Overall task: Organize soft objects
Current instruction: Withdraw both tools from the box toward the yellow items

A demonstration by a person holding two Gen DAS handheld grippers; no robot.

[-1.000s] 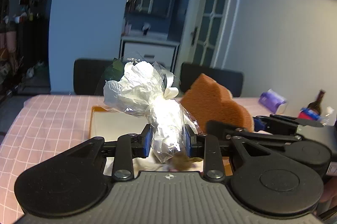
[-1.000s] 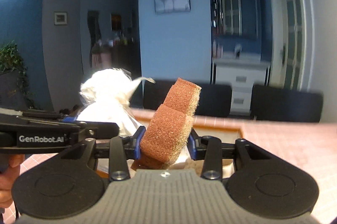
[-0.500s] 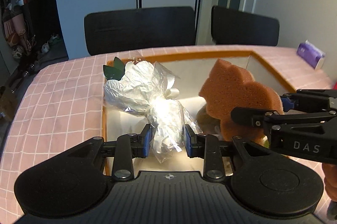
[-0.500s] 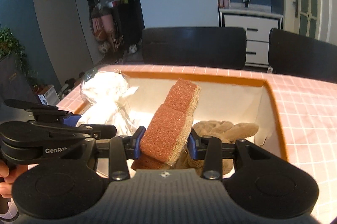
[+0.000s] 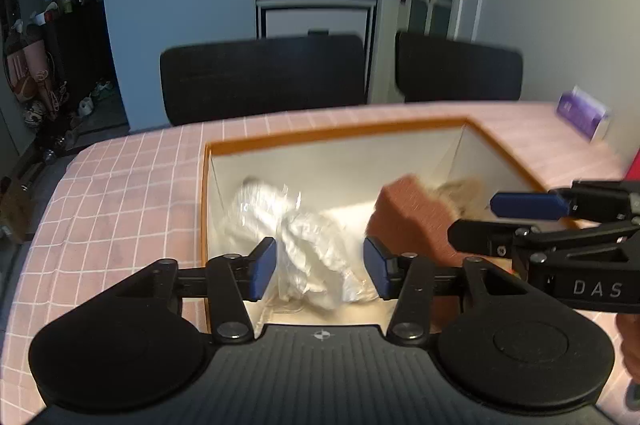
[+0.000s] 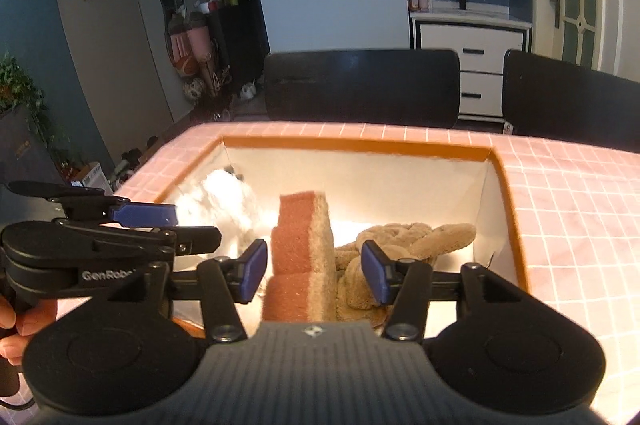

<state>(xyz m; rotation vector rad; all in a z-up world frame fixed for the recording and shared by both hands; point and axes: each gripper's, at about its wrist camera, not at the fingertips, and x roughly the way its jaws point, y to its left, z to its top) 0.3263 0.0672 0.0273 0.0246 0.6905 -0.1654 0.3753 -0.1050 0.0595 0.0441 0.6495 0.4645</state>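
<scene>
Sponge [image 6: 302,253] loose between the spread right gripper [image 6: 314,271] pads

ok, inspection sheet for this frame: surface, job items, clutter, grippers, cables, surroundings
Surface: table in pink checked cloth, bearing an orange-rimmed box.
Job's things: wrapped white bundle, brown sponge and tan plush toy, all in the box.
Clutter: purple packet on the table's far right.
Grippers: left gripper and right gripper open over the box; jaws have just been opening, bundle and sponge between them, pads clear.
Cables: dark cord at the left edge.
Surroundings: two black chairs, white cabinet, glazed door.
</scene>
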